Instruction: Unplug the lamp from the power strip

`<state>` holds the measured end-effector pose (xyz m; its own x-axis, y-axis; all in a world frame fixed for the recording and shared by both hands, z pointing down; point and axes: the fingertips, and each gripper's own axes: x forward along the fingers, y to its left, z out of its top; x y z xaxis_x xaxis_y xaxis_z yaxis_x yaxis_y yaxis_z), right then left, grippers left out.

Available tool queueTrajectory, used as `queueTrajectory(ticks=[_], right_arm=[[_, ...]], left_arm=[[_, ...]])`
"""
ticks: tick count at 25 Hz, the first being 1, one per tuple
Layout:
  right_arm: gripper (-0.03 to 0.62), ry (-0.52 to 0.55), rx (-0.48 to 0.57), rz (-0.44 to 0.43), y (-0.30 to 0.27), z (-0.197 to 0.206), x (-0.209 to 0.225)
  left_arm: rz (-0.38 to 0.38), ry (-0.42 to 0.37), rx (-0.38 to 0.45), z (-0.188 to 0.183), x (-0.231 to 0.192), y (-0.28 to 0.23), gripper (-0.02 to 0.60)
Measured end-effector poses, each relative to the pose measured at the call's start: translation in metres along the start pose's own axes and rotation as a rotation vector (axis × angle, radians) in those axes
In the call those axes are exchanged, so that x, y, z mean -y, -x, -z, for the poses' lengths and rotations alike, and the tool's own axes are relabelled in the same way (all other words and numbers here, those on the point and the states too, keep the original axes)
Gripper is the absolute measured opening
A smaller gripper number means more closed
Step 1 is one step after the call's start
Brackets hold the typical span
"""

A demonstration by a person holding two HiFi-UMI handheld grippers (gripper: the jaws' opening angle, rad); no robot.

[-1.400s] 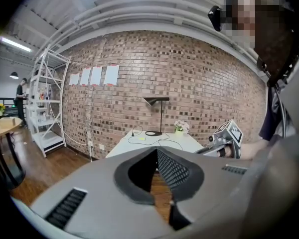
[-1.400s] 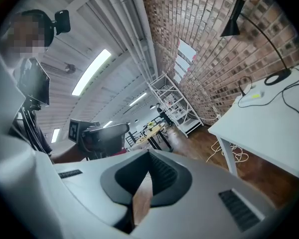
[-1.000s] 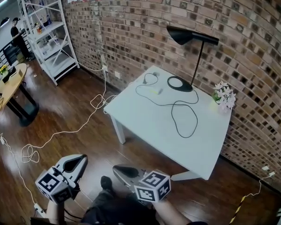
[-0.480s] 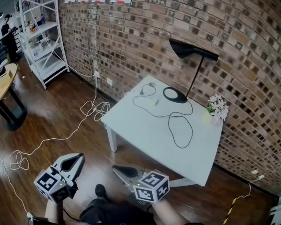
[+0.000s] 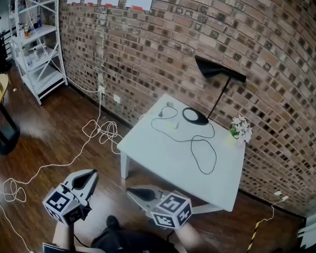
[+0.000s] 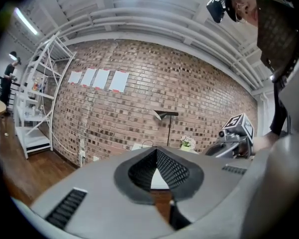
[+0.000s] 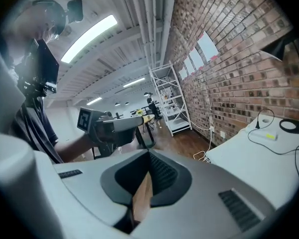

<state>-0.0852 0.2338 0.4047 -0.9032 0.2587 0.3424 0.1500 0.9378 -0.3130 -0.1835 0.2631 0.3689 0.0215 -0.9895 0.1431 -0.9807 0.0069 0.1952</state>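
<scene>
A black lamp [image 5: 215, 69] stands at the back of a white table [image 5: 163, 165] against the brick wall. Its black cord [image 5: 203, 157] loops over the tabletop and ends near the far left corner [image 5: 168, 105], where the detail is too small to make out a power strip. Both grippers hang low in the head view, well short of the table. My left gripper [image 5: 87, 179] is shut and empty, its jaws [image 6: 156, 151] pointing toward the table. My right gripper [image 5: 138, 194] is also shut with nothing in it [image 7: 148, 153].
A pot of white flowers [image 5: 240, 126] stands to the right of the lamp. A small yellowish object [image 5: 172, 124] lies by the cord. White cord loops [image 5: 97, 130] lie on the wooden floor below a wall outlet [image 5: 101, 91]. A white shelf rack [image 5: 34, 41] stands at far left.
The head view has shifted: shelf rack and round table slid toward the left edge, and the white table and lamp sit lower in the view. Both grippers stay shut and low.
</scene>
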Motion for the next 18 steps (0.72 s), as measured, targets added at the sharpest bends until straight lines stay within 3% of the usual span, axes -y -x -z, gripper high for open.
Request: queueTrajectory(ticks=[8,13,16,18], right_arm=[[-0.011,0.012,-0.049,0.062,-0.046,-0.009,0.01],[-0.011,0.113,-0.096,0.094,-0.067,-0.021,0.017],[-0.011,0.151,-0.085,0.122,-0.073,-0.029,0.025],[-0.011,0.132,-0.061,0.144,-0.07,-0.034,0.032]], left_arm=[[0.037,0.009,0.002,0.0,-0.051,0.005,-0.006],[0.063,0.003,-0.012,-0.004,-0.074,-0.003,-0.006],[0.084,-0.032,-0.008,0.009,-0.089,-0.009,-0.008],[0.111,0.003,-0.037,0.007,-0.084,-0.018,-0.008]])
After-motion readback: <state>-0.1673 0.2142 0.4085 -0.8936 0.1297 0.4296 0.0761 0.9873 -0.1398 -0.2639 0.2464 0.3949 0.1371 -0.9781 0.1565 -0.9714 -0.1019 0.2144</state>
